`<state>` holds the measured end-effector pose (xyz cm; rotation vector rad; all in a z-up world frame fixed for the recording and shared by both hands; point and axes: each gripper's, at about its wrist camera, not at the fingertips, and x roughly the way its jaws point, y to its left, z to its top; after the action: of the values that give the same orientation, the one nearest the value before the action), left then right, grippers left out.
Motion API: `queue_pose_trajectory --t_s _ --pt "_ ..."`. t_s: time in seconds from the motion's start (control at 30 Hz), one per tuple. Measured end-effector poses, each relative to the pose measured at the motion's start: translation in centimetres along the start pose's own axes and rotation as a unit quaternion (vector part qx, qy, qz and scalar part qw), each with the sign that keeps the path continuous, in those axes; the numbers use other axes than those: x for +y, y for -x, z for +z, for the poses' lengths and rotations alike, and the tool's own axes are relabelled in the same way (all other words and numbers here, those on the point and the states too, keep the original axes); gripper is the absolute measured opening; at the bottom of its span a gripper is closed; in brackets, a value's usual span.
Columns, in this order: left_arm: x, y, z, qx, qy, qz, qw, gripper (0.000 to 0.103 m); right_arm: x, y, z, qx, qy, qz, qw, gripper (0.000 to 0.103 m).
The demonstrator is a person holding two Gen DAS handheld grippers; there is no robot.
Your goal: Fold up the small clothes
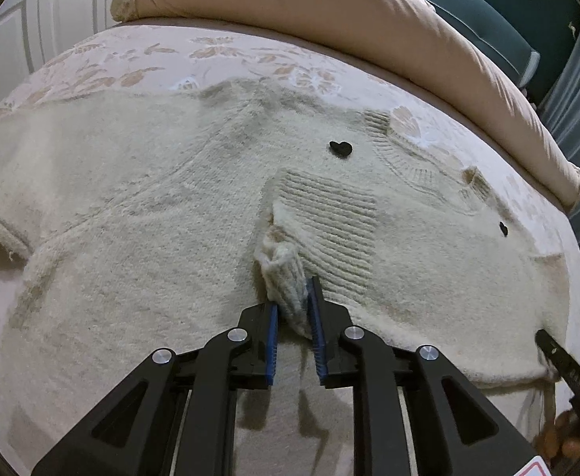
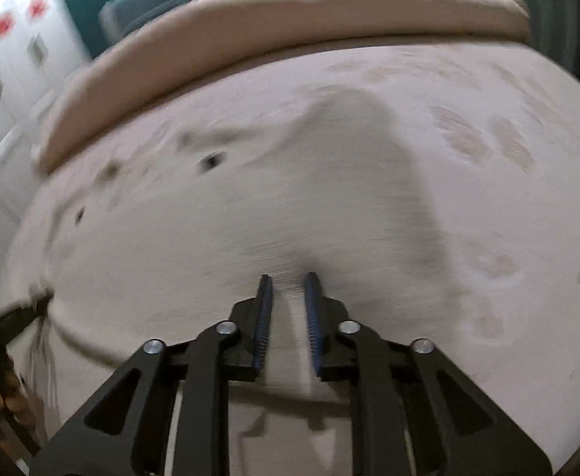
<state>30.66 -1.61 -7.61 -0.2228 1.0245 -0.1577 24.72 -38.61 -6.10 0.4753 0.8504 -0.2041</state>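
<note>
On the bed [image 1: 218, 55]: cream sweater [image 1: 131, 182] lies spread flat, black heart buttons [image 1: 340, 148] facing up.
Left gripper [image 1: 293, 297]: fingers clamped on the ribbed cuff [image 1: 284, 277], folded over the sweater's front.
Right gripper [image 2: 288, 281]: over the sweater; blurred, cannot tell its grip.

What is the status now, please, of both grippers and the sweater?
Left gripper shut on ribbed cuff. Right gripper jaws apart, view blurred. Cream knitted sweater flat on bed, sleeve folded inward. Nothing in the way.
</note>
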Motion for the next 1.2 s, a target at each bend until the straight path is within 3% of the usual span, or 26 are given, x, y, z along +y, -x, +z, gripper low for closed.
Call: queue_pose_trajectory --t_s 0.07,0.13,0.27,0.33,0.4,0.43,0.47,0.5,0.57,0.6,0.7,0.77,0.8,0.97,1.03,1.07,1.13,1.2 --pt "0.6 0.3 0.0 0.003 0.000 -0.018 0.9998 0.018 -2.9 2.3 -0.6 -0.025 -0.061 -0.031 0.997 0.000" --pt "1.6 1.0 -0.1 0.007 0.013 -0.037 0.9992 0.018 -4.0 6.0 -2.1 -0.063 -0.091 -0.092 0.990 0.011" --pt "5.9 4.0 -1.2 0.004 0.055 -0.054 0.9970 0.018 0.4 8.4 -6.3 -0.039 -0.035 -0.044 0.998 0.013" --pt "10.3 6.3 -1.6 -0.001 0.086 -0.044 0.9953 0.021 3.7 8.2 -8.5 -0.021 -0.001 -0.025 0.999 0.017" --pt "15.0 8.3 -1.6 -0.009 0.117 -0.028 0.9927 0.028 7.3 8.0 -11.3 -0.005 0.047 -0.004 0.999 0.022" --pt "17.3 9.3 -1.6 -0.013 0.132 -0.019 0.9910 0.033 8.7 8.0 -12.6 -0.004 0.072 -0.002 0.997 0.031" --pt "20.8 10.5 -1.2 -0.017 0.154 -0.007 0.9878 0.043 9.7 7.8 -13.3 -0.004 0.087 -0.004 0.996 0.037" --pt "24.3 11.7 -0.8 -0.026 0.181 0.011 0.9830 0.045 10.8 7.5 -14.4 -0.003 0.105 -0.011 0.994 0.043" --pt "29.2 13.3 -0.1 -0.039 0.224 0.028 0.9734 0.049 12.1 7.2 -15.8 -0.019 0.132 -0.040 0.990 0.047" --pt "32.4 14.0 0.5 -0.043 0.254 0.031 0.9656 0.057 12.2 7.2 -16.1 -0.023 0.140 -0.046 0.989 0.049" --pt "40.4 15.0 2.0 -0.066 0.334 0.053 0.9388 0.058 11.9 6.8 -15.9 -0.011 0.140 -0.047 0.989 0.057" --pt "43.5 15.0 2.9 -0.076 0.368 0.072 0.9240 0.058 12.2 6.4 -15.9 -0.009 0.139 -0.042 0.989 0.061" --pt "45.2 14.5 3.4 -0.080 0.388 0.063 0.9159 0.058 12.2 6.3 -16.0 -0.009 0.141 -0.042 0.989 0.062" --pt "46.6 13.1 5.0 -0.110 0.431 0.067 0.8932 0.058 12.9 5.8 -16.3 -0.013 0.150 -0.052 0.987 0.065" --pt "46.6 13.4 5.8 -0.111 0.430 0.052 0.8944 0.037 12.7 5.7 -16.3 -0.014 0.147 -0.050 0.988 0.066" --pt "45.8 13.3 6.8 -0.106 0.418 0.035 0.9018 0.007 12.6 5.7 -16.3 -0.014 0.145 -0.047 0.988 0.067" --pt "43.9 13.9 8.2 -0.110 0.374 0.037 0.9202 0.008 12.6 5.5 -16.2 -0.015 0.140 -0.042 0.989 0.068" --pt "39.2 15.6 10.7 -0.131 0.289 0.043 0.9474 0.007 12.4 5.4 -16.2 -0.016 0.137 -0.036 0.990 0.069"
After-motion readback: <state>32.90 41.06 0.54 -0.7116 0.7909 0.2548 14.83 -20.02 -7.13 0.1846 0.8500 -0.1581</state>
